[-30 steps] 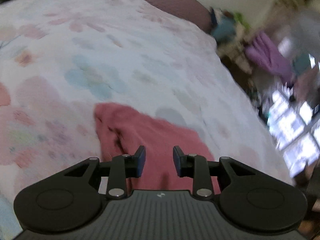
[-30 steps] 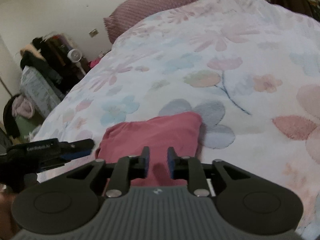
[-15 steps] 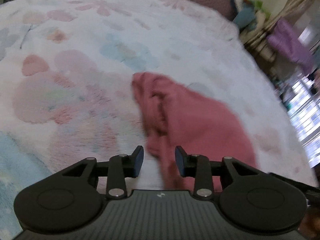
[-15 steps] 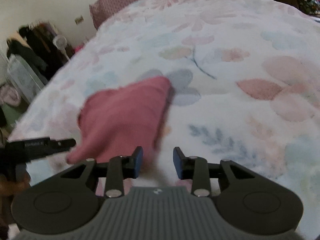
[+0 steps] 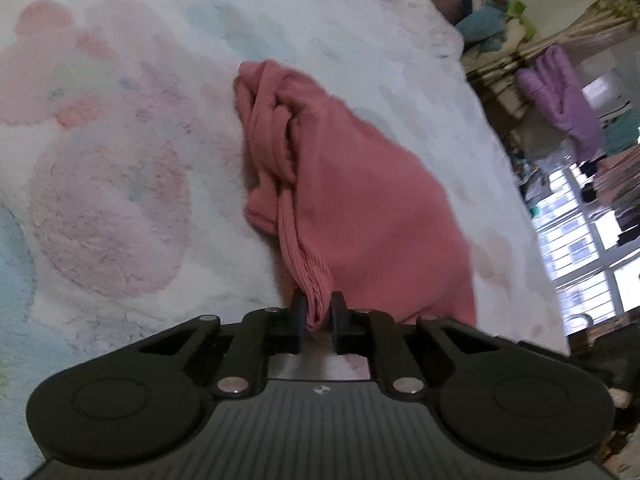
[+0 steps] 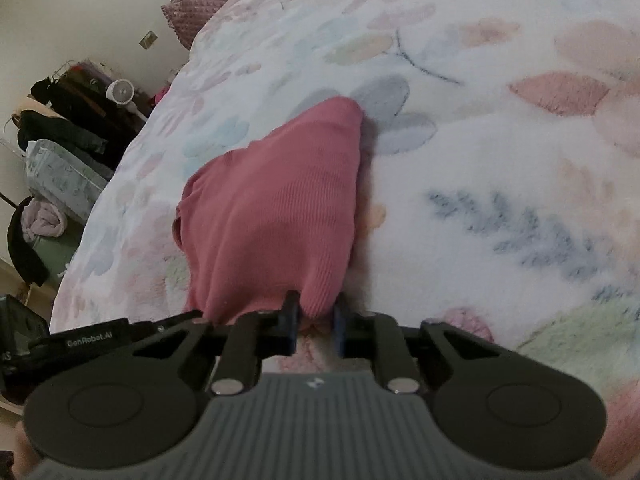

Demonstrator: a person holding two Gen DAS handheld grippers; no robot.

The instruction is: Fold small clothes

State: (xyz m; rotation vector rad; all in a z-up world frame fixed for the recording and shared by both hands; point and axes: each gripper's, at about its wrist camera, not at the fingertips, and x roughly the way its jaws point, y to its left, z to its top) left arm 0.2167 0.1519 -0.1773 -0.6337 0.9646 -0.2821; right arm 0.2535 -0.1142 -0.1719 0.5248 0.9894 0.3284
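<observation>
On floral blanket (image 5: 120,200), pink garment (image 5: 360,208) near edge, left gripper (image 5: 318,316) and right gripper (image 6: 316,316) fingers each clamping a corner.

Bed covered by a fleecy white blanket (image 6: 500,184) printed with pastel flowers and leaves, filling most of both views. Upper left of the right wrist view: mauve textured pillow (image 6: 208,4) against a plain cream wall (image 6: 80,4); left edge, dark clothes on a rack (image 6: 68,120) and a small white fan (image 6: 120,92). Right edge of the left wrist view: bright barred window (image 5: 592,248), hanging purple garment (image 5: 560,96), curtain (image 5: 592,32) at upper right.
</observation>
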